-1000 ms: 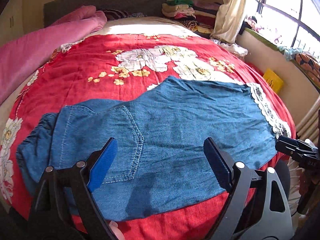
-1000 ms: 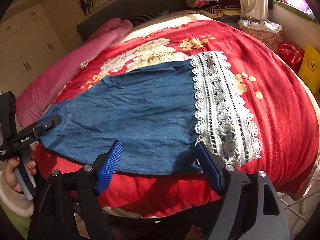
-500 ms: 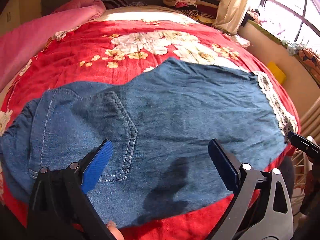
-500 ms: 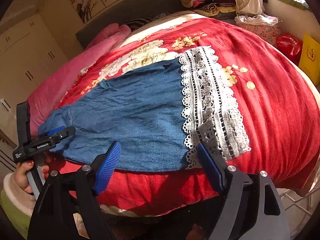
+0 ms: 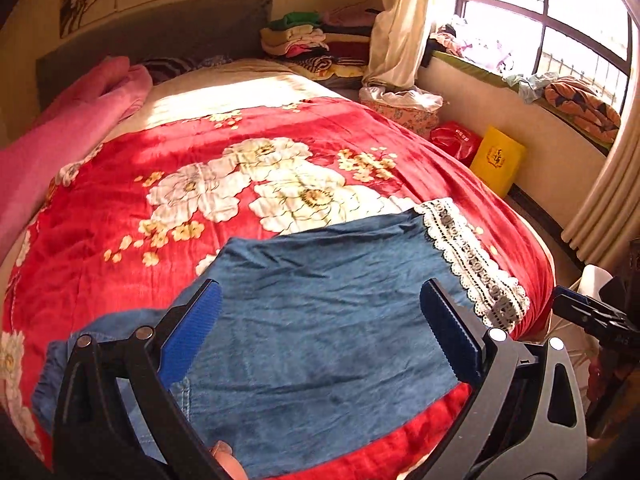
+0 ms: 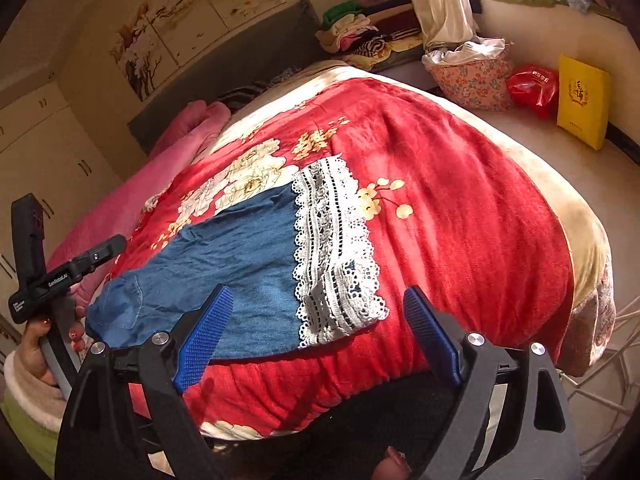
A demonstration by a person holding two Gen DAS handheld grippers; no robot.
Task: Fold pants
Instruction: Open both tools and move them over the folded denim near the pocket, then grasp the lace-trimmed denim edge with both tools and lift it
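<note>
The left gripper (image 5: pixel 320 332) points forward and downward, its two blue-padded fingers (image 5: pixel 188 344) spread wide and the jaws opening, with nothing pressed between the pads. A fingertip of the person's hand shows at the bottom edge below it. The right gripper (image 6: pixel 318 338) is angled down the same way, its blue pads (image 6: pixel 204 340) far apart and the jaws opening too, gripping nothing. In the right wrist view the left gripper appears from the side at the left edge, held by its handle in the person's left hand (image 6: pixel 38 344), which wears a pale fleecy cuff and has painted nails.
</note>
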